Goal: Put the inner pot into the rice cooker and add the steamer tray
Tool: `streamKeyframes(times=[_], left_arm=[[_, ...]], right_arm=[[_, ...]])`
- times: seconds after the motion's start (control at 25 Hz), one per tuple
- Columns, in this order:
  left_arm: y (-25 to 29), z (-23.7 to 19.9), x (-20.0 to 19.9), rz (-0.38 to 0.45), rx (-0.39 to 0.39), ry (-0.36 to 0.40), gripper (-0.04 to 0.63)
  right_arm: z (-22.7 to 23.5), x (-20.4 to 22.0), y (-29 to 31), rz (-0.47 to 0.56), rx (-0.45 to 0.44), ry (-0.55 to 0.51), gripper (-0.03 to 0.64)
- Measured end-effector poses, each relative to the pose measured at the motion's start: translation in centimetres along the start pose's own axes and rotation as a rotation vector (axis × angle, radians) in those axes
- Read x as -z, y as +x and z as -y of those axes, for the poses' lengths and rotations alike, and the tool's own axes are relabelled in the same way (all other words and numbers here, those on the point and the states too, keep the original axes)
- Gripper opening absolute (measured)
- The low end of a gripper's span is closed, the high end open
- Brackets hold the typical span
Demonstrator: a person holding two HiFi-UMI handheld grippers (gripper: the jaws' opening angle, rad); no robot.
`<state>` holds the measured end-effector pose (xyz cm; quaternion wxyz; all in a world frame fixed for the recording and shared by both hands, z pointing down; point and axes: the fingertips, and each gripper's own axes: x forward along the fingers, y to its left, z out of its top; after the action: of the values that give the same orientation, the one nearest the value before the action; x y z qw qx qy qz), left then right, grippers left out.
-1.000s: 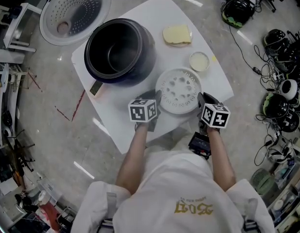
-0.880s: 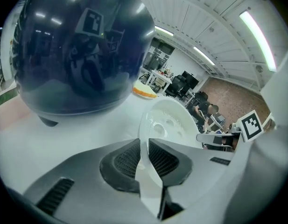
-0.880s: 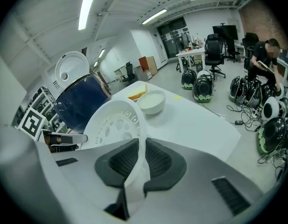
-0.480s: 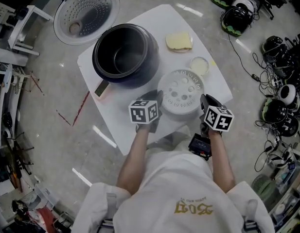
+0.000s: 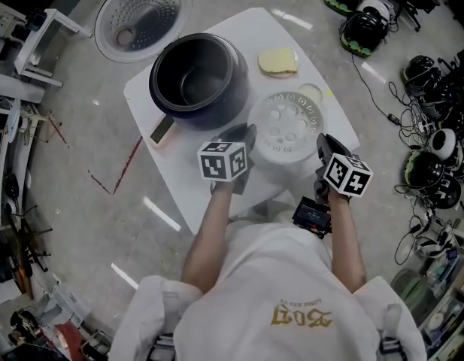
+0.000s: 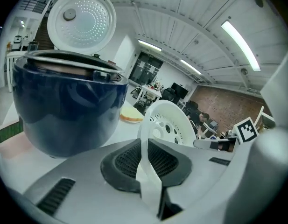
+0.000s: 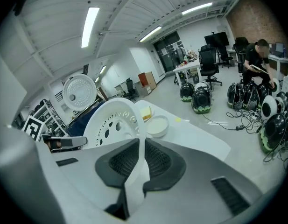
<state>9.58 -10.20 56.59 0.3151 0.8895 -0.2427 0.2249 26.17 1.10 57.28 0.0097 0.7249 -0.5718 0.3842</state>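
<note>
The white perforated steamer tray (image 5: 286, 134) hangs above the white table (image 5: 209, 190), to the right of the dark blue rice cooker (image 5: 198, 74). My left gripper (image 5: 245, 138) is shut on the tray's left rim and my right gripper (image 5: 326, 147) on its right rim. In the left gripper view the thin rim of the tray (image 6: 167, 122) runs between the dark pads of the left gripper (image 6: 144, 157), with the rice cooker (image 6: 69, 111) close on the left. The right gripper view shows the tray (image 7: 113, 120) pinched by the right gripper (image 7: 140, 160). The cooker's lid (image 5: 144, 17) stands open, and a dark pot sits inside the cooker.
A yellow sponge-like pad (image 5: 278, 61) and a small white dish (image 5: 311, 92) lie at the table's far right. A paper label (image 5: 162, 129) lies by the cooker's base. Helmets and cables (image 5: 435, 126) litter the floor on the right, and shelving (image 5: 13, 89) stands on the left.
Both grippers have risen together with the steamer tray held between them, lifting it off the table. The cooker and the other items have stayed put.
</note>
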Motion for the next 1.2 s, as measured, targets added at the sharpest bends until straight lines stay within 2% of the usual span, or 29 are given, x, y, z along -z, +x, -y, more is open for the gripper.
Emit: streamKeyframes(times=[0.4,0.8,1.2], left_arm=[[-2.5,0.8,-3.8,0.08,0.02,0.02,0.057],[-4.6,1.9,-7.4,0.2,0.023,0.0,0.055],[-8.8,1.4,-12.1,0.348,0.001,-0.018,0.052]], right_arm=[[-2.3,-3.0,-0.9,0.063,-0.03,-0.001,0.048],[-4.2,-6.7,-1.8,0.128,-0.096,-0.016,0.048],[-8.9,-11.5,-1.7,0.183,-0.228,0.004,0.048]])
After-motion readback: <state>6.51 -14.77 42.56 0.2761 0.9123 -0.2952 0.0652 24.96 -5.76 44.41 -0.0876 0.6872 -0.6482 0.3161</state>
